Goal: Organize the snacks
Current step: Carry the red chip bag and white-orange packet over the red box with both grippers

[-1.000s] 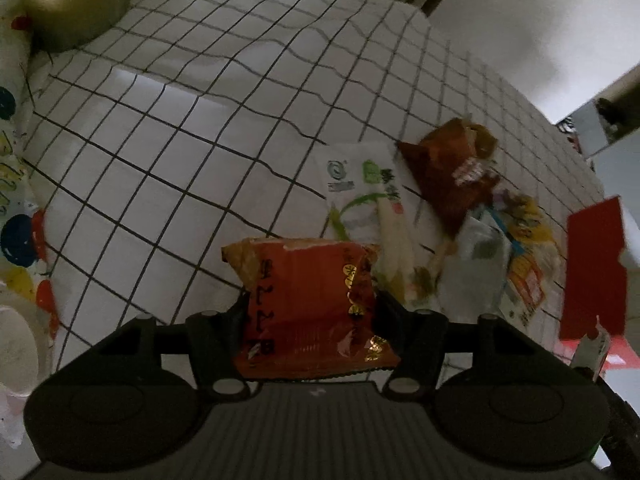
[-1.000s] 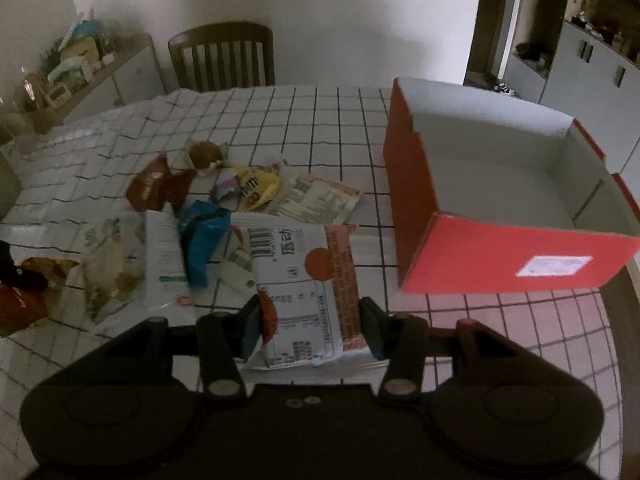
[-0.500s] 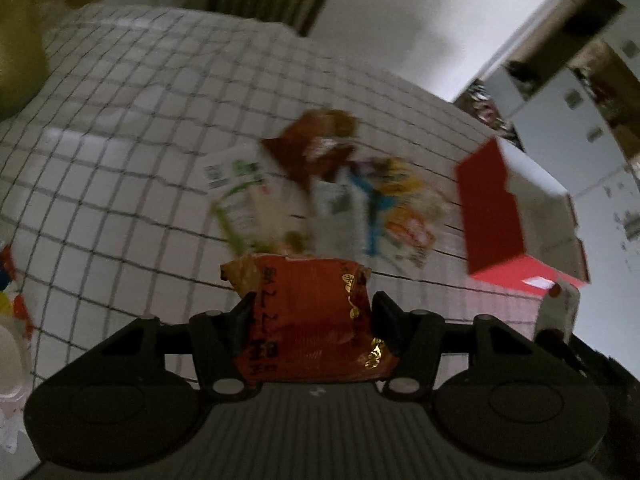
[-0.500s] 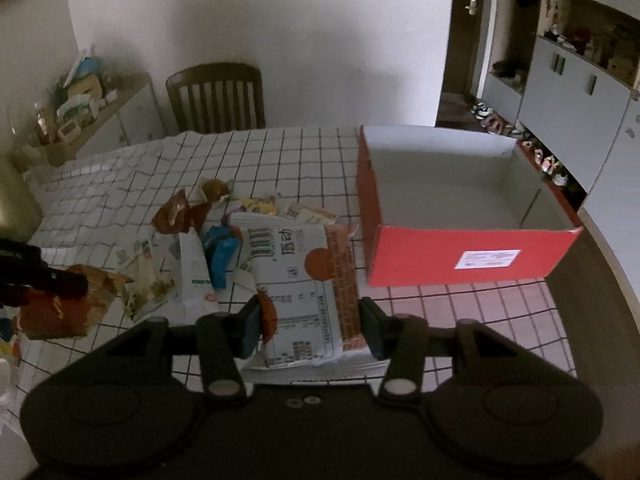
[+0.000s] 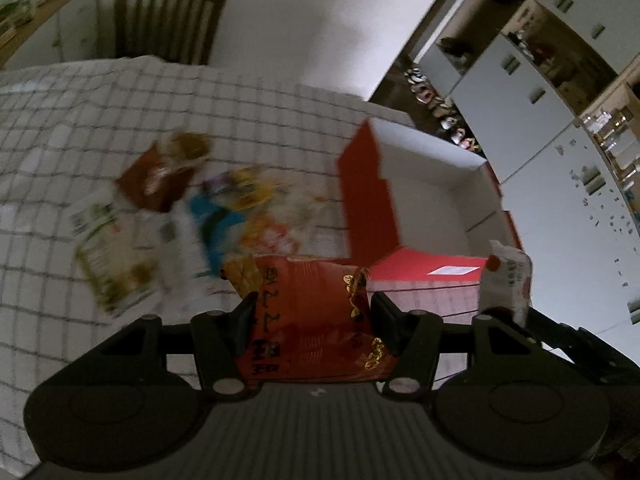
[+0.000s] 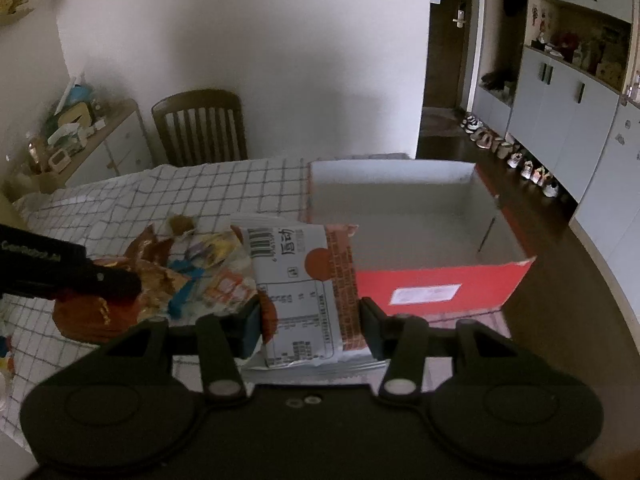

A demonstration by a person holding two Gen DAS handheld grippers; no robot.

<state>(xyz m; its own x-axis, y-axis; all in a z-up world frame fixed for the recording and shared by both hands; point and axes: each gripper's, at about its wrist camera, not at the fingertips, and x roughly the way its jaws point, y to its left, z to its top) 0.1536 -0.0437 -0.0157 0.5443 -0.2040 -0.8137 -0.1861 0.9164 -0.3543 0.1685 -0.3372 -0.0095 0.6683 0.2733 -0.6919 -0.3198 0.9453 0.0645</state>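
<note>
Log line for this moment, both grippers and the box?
left gripper: shut on red packet | right gripper: shut on white packet | red box: empty

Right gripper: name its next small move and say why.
Probably carry the white-and-orange packet forward over the red box and let go. The right gripper is shut on it, and the box, open-topped and apparently empty, sits just ahead.

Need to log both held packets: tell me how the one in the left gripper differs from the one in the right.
The red packet in the left gripper is red with gold print; the white packet in the right gripper is pale with a barcode and an orange edge. The red one looks crumpled, the white one flatter. Both are clamped between gripper pads, above the table.
</note>
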